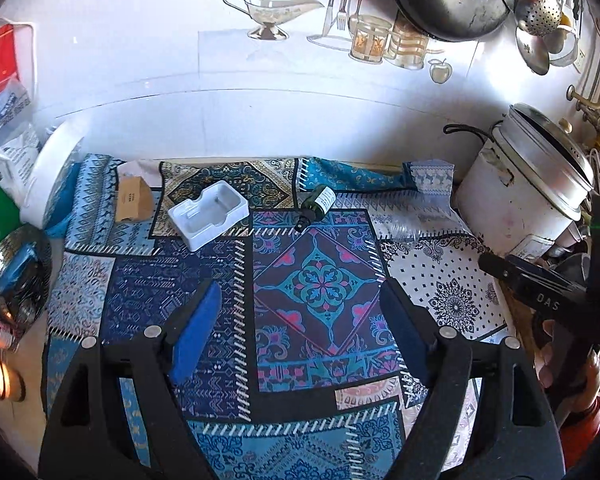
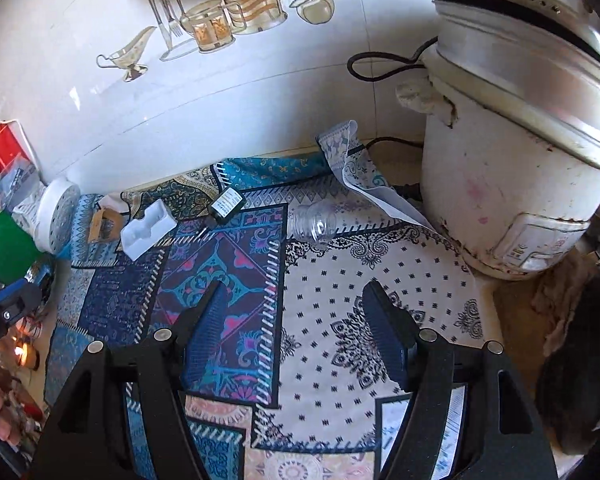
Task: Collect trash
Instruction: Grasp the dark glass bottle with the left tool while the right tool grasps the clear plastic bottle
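From the left wrist camera, the left gripper (image 1: 300,312) hangs over a patchwork-patterned tablecloth (image 1: 320,280) with its jaws spread wide and nothing between them. Near the far edge of the cloth, by the white tiled wall (image 1: 140,60), lie the pieces of trash: a small brown cardboard box (image 1: 134,200) at the left, a white moulded plastic tray (image 1: 208,214) just beside it, a dark green bottle with a white label (image 1: 318,205) lying on its side further right, and a clear plastic bottle (image 1: 406,226) lying flat near a white rice cooker (image 1: 532,188). The right gripper (image 1: 548,300) shows at the right edge, a hand (image 1: 548,356) behind it. A perforated metal bowl (image 1: 16,276) sits at the left edge.

From the right wrist camera, the right gripper (image 2: 296,336) hovers over the white-patterned part of the tablecloth (image 2: 340,300), its jaws moderately apart and empty. The clear plastic bottle (image 2: 318,222) lies ahead of it, well apart from the fingertips. Further left lie the dark green bottle (image 2: 226,204), the white tray (image 2: 150,230) and the cardboard box (image 2: 104,222). The rice cooker (image 2: 512,160) stands close at the right, its black cord (image 2: 380,68) looped against the wall. A white round container (image 2: 56,216) and a green one (image 2: 4,248) stand at the left.
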Available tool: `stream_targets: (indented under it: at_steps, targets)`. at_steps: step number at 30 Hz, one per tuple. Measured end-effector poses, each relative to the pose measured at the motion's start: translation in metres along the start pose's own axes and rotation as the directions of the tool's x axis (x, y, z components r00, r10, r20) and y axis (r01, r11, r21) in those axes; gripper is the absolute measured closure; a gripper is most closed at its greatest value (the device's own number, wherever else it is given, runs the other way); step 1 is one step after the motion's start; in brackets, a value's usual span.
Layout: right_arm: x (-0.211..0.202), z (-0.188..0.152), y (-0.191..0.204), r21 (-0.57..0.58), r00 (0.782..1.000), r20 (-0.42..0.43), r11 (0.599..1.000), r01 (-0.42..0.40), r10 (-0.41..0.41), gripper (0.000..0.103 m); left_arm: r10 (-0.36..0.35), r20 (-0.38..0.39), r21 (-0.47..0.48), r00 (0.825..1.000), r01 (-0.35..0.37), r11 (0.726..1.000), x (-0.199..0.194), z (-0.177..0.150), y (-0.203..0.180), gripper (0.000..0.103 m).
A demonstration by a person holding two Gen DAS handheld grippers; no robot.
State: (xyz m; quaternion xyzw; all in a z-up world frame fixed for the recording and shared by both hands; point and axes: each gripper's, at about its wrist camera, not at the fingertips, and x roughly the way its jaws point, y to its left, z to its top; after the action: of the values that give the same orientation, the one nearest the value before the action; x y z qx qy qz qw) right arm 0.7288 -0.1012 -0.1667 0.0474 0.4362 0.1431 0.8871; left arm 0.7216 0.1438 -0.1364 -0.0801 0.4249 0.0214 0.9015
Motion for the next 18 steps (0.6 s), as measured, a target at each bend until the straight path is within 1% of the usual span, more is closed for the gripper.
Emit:
stream_targets:
  at_steps: [1,3,6,10,13,17,18]
  targets:
    - [0.012,0.005,0.002,0.018,1.0,-0.009,1.0,0.01,-0.01,0.037,-0.005,-0.021,0.017,1.0,0.005,1.0,0.011,0.006,0.005,0.022]
    - [0.037,0.016,0.007,0.037,0.999,-0.023,0.999,0.035,-0.034,0.036,-0.013,-0.035,0.045,0.999,0.015,0.999,0.031,0.016,0.015,0.022]
    - [0.079,0.032,0.014,0.029,0.994,-0.044,0.994,0.105,-0.104,0.036,-0.036,-0.06,0.061,0.998,0.039,0.997,0.06,0.027,0.028,0.022]
    - [0.123,0.042,0.015,0.017,0.982,-0.065,0.984,0.177,-0.175,0.036,-0.06,-0.096,0.075,0.994,0.067,0.995,0.105,0.038,0.034,0.022]
    - [0.144,0.044,0.011,0.027,0.975,-0.082,0.977,0.211,-0.209,0.036,-0.072,-0.116,0.092,0.991,0.083,0.992,0.135,0.045,0.031,0.022]
    - [0.153,0.043,0.006,0.04,0.977,-0.082,0.978,0.203,-0.199,0.037,-0.112,-0.15,0.086,0.982,0.126,0.988,0.174,0.056,0.026,0.022]
    - [0.152,0.042,0.004,0.04,0.977,-0.075,0.979,0.202,-0.199,0.042,-0.12,-0.156,0.088,0.98,0.134,0.987,0.182,0.059,0.023,0.022]
